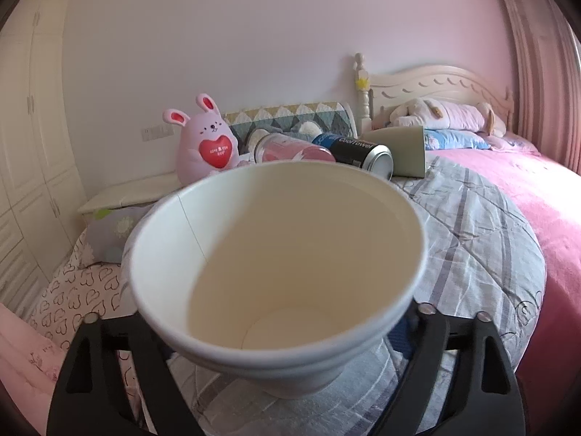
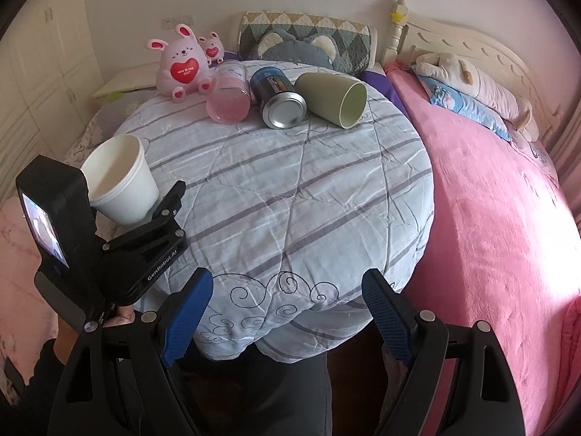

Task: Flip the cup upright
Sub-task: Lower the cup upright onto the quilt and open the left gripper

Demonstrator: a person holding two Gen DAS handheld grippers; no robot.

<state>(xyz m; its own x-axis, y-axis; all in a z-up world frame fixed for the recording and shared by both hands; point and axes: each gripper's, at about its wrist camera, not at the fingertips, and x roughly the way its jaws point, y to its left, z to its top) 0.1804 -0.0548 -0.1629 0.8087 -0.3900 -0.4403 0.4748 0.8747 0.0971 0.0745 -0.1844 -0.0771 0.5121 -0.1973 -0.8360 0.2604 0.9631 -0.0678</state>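
Four containers show in all: one white cup (image 2: 121,181), one pink jar (image 2: 229,96), one can (image 2: 277,100) and one green cup (image 2: 334,98). The white cup is clamped at its base by the left gripper (image 2: 145,214), mouth up and tilted slightly, held over the left edge of the striped quilt (image 2: 290,196). From the left wrist view its open mouth (image 1: 276,272) fills the middle, empty inside, with the gripper's two black arms at either side of its base; the fingertips themselves are hidden behind it. The jar, the can and the green cup all lie on their sides in a row at the far side of the quilt, close together, their ends facing the right wrist camera. Two pink rabbit toys sit behind the jar, a large one (image 2: 183,63) and a small one (image 2: 213,47). The right gripper (image 2: 287,312) hangs over the near edge of the quilt with its two blue pads (image 2: 189,312) spread wide and nothing between them. One pink blanket (image 2: 490,218) covers the bed to the right.
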